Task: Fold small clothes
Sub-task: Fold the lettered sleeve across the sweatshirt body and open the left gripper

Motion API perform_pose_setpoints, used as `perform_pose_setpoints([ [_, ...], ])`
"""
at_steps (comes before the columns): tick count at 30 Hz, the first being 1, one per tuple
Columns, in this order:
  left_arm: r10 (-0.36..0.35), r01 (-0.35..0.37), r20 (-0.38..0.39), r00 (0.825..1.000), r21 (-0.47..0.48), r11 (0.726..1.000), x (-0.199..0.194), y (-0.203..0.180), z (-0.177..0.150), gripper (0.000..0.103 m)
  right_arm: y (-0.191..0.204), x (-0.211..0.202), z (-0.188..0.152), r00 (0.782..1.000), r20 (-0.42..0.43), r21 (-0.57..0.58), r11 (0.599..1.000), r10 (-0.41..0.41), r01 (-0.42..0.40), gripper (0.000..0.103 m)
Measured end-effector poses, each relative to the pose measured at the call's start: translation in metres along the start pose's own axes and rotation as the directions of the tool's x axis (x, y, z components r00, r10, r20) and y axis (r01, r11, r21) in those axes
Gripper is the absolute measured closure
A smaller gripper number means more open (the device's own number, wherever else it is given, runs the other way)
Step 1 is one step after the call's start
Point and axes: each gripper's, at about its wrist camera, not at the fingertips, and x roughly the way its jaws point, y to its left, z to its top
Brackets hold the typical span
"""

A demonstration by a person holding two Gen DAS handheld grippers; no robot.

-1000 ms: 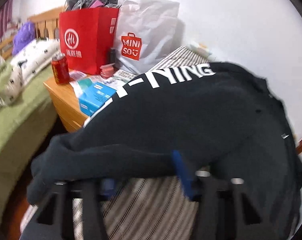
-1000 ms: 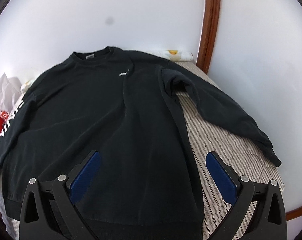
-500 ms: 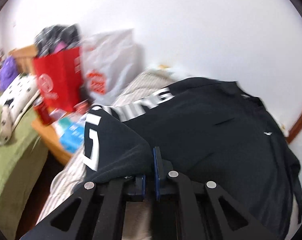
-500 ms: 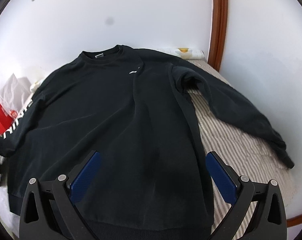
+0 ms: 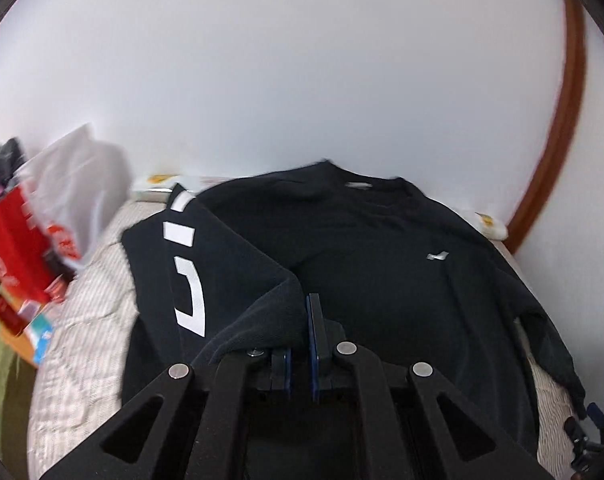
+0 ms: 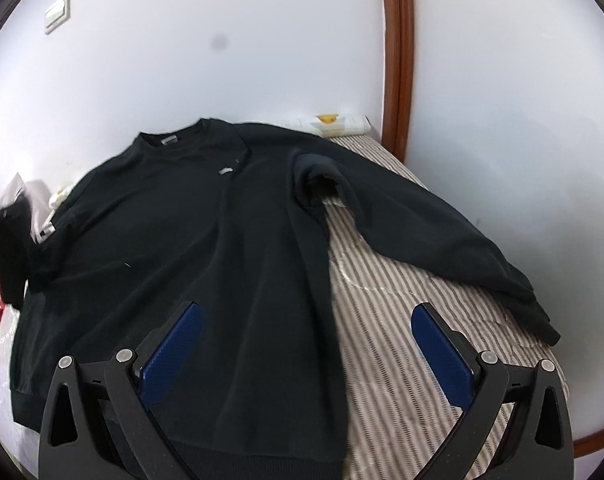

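Pinching a sleeve cuff of the black sweatshirt (image 5: 382,280) on the striped bed (image 6: 402,320).

Lying flat and face up on the bed, collar toward the white wall (image 5: 302,60), right sleeve (image 6: 442,240) stretching out across the stripes. Clamping tight on the lettered sleeve (image 5: 205,280) with the left hand-held gripper (image 5: 299,320), cuff bunching between the blue pads, sleeve lifting over the chest. Hovering above the hem with the right hand-held gripper (image 6: 306,348), jaws spreading wide, nothing between them. Standing blurred at the bedside: a red bag (image 5: 9,248) and a white bag (image 5: 77,176).
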Motion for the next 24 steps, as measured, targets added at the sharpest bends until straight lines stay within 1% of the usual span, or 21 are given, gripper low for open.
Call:
perform_pose_setpoints([
  [2,-0.031,0.032,-0.028,0.999,0.037,0.999,0.013,-0.022,-0.001,0.097,-0.006,0.007,-0.003,1.0,-0.019,0.003,1.0,-0.018,0.018,0.0],
  [6,-0.063,0.071,-0.08,0.995,0.106,0.992,0.035,-0.054,-0.007,0.096,-0.017,0.016,-0.009,0.998,-0.042,0.014,0.999,-0.042,0.043,0.0],
  [9,-0.073,0.088,-0.111,0.991,0.135,0.987,0.045,-0.066,-0.016,0.096,-0.019,0.021,-0.012,0.997,-0.046,0.006,0.998,-0.068,0.068,0.0],
  [11,-0.073,0.089,-0.128,0.989,0.126,0.988,0.046,-0.067,-0.022,0.095,-0.02,0.023,-0.015,0.995,-0.059,-0.002,0.996,-0.084,0.084,0.0],
  [13,-0.105,0.121,-0.15,0.983,0.099,0.988,0.043,-0.064,-0.025,0.084,-0.021,0.022,-0.019,0.994,-0.069,-0.008,0.996,-0.088,0.088,0.0],
  [14,-0.121,0.136,-0.156,0.98,0.088,0.987,0.038,-0.061,-0.026,0.076,-0.019,0.021,-0.02,0.994,-0.068,-0.014,0.996,-0.084,0.084,0.0],
  [15,-0.129,0.142,-0.151,0.98,0.081,0.986,0.034,-0.059,-0.026,0.07,-0.018,0.021,-0.02,0.994,-0.065,-0.021,0.996,-0.084,0.083,0.0],
  [16,-0.132,0.144,-0.139,0.981,0.078,0.987,0.027,-0.056,-0.027,0.066,-0.016,0.02,-0.02,0.994,-0.06,-0.029,0.996,-0.086,0.084,0.0],
  [17,-0.125,0.136,-0.123,0.984,0.081,0.987,0.018,-0.052,-0.029,0.057,-0.014,0.02,-0.02,0.995,-0.055,-0.038,0.996,-0.089,0.087,0.0],
  [18,-0.121,0.131,-0.114,0.986,0.084,0.988,0.011,-0.048,-0.031,0.05,-0.011,0.019,-0.02,0.995,-0.048,-0.049,0.995,-0.091,0.089,0.0],
  [20,-0.118,0.125,-0.086,0.989,0.077,0.989,-0.007,-0.033,-0.036,0.049,-0.009,0.019,-0.021,0.994,-0.043,-0.065,0.994,-0.096,0.093,0.0],
  [21,-0.106,0.111,-0.077,0.991,0.074,0.991,-0.013,-0.026,-0.037,0.046,-0.008,0.019,-0.021,0.994,-0.043,-0.072,0.993,-0.096,0.093,0.0],
  [24,-0.047,0.05,-0.068,0.997,0.037,0.998,-0.03,0.005,-0.047,0.045,-0.007,0.02,-0.029,0.994,-0.045,-0.087,0.992,-0.097,0.092,0.001],
])
